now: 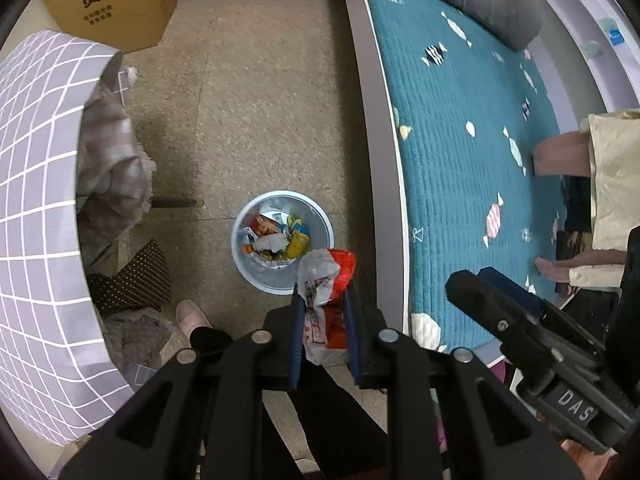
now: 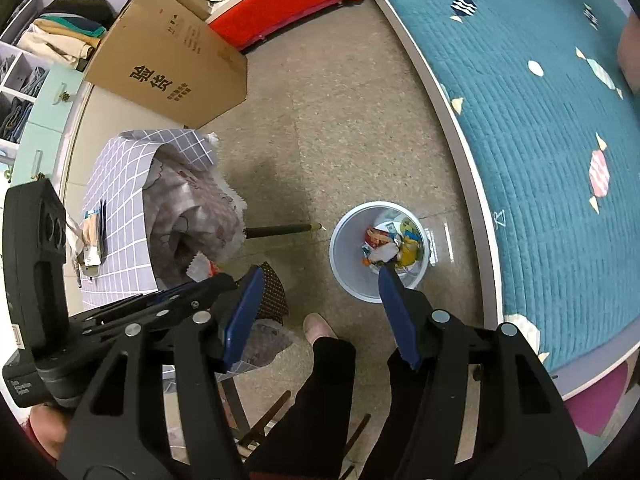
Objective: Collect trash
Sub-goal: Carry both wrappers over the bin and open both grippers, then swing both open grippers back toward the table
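A crumpled red and white wrapper (image 1: 326, 276) is clamped between the blue pads of my left gripper (image 1: 324, 289), which is shut on it. It hangs just beside the near rim of a small white bin (image 1: 262, 276) on the floor. The bin holds several colourful wrappers (image 1: 276, 238). In the right wrist view my right gripper (image 2: 320, 280) stands open with nothing between its fingers, and its right fingertip overlaps the bin (image 2: 352, 276). The left gripper (image 2: 212, 280) and its wrapper (image 2: 200, 270) show at the left, and the right gripper (image 1: 472, 278) appears over the bed.
A bed with a teal quilt (image 1: 460, 140) runs along the right. A table with a grey checked cloth (image 1: 36, 200) and draped fabric stands at the left. A cardboard box (image 1: 112, 4) sits behind. The person's slipper (image 1: 192, 314) and dark trouser leg are near the bin.
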The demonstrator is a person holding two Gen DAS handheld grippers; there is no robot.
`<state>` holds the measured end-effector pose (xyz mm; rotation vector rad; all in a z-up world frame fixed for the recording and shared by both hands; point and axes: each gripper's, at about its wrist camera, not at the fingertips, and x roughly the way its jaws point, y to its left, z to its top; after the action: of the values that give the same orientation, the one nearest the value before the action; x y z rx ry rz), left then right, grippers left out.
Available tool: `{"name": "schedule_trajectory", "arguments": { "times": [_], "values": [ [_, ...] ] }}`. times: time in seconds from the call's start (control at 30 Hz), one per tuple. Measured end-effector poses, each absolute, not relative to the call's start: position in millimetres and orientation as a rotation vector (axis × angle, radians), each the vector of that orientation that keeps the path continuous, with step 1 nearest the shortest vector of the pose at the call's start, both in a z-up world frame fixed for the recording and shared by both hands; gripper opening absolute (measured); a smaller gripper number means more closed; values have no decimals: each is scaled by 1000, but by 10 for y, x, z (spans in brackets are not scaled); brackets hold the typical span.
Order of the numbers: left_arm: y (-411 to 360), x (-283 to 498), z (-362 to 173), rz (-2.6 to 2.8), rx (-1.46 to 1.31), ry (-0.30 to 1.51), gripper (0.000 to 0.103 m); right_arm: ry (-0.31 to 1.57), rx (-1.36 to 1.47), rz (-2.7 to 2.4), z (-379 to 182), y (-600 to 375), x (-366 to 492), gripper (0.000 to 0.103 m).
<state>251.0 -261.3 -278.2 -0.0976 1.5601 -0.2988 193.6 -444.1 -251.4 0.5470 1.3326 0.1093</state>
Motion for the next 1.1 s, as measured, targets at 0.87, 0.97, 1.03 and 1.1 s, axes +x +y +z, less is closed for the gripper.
{"name": "schedule_trajectory", "arguments": {
  "times": [0.87, 0.97, 1.03, 1.1],
  "values": [
    [-2568, 2473, -2640, -258, -111, 1563, 66, 1304, 565, 83, -2379, -4592, 1773, 60],
    [-2364, 2466, -2525, -221, -130, 1530, 66, 1304, 545, 115, -2334, -4437, 1834, 60],
    [-2157, 2460, -2426, -188, -153, 1503, 66, 1302, 525, 148, -2286, -4271, 1909, 60],
    [-1978, 2445, -2337, -156, -170, 1478, 66, 1301, 503, 183, -2242, -4089, 1995, 60]
  ]
}}
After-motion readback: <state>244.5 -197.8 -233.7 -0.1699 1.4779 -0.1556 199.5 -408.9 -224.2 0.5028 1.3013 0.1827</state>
